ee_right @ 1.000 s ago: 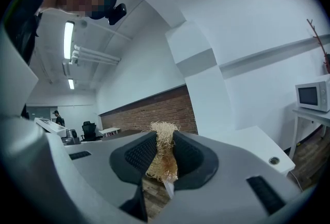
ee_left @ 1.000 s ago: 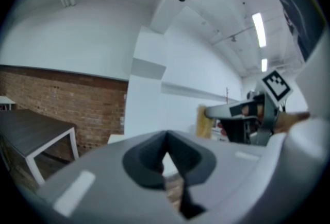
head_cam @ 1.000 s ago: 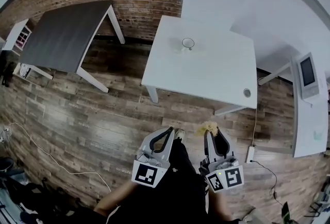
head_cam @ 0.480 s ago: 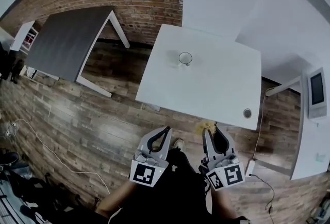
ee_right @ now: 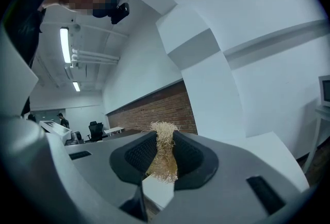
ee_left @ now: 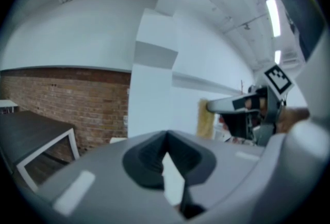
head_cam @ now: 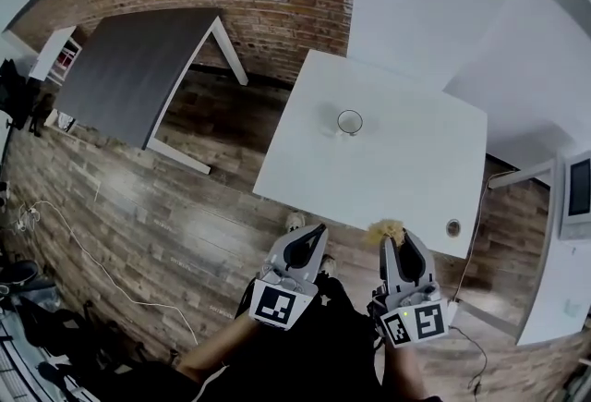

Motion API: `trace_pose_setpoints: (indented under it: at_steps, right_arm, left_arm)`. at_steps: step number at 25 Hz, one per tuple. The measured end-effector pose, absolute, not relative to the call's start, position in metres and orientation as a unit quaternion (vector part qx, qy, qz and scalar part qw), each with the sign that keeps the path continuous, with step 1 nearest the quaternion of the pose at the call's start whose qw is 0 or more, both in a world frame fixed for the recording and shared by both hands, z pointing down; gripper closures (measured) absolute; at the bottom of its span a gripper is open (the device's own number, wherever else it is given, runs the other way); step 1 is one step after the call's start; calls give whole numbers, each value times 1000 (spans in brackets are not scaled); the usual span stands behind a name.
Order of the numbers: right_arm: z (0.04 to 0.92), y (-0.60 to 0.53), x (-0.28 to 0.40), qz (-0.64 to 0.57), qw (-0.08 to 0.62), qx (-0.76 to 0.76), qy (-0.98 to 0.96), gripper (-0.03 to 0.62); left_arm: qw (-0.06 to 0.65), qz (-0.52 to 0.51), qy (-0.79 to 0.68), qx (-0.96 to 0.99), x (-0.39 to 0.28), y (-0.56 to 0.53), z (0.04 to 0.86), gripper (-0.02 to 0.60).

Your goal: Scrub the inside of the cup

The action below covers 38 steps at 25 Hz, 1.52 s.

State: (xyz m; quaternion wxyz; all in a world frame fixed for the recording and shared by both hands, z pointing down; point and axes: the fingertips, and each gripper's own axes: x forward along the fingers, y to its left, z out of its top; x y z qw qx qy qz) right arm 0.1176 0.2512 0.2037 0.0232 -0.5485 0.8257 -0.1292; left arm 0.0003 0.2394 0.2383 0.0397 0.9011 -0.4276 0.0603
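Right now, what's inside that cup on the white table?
Nothing that shows: the cup looks empty through its open rim, though it is too small to see its bottom. The straw-coloured scrubber is pinched in the right claw, not in the cup.

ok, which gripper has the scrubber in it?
The right gripper: its jaws are clamped on a tuft of straw-coloured scrubbing fibre. The left gripper has its jaws shut together with nothing between them.
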Motion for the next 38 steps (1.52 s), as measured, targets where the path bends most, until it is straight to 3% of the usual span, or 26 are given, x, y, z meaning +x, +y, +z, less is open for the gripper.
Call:
trace_pose_setpoints:
  at_steps: [20,34,38]
  right_arm:
    - [244,79,87,-159,-14,-595,788,507]
    - [312,0,109,-201,-42,-557,805,507]
    - [334,-13,110,-215,-45,-546,809,508]
  left_arm:
    - [59,140,-321,935,-6,58,322,578]
    - [127,215,-322,913,22,5,429,575]
    - [111,259,-295,913,38,-1,470,489]
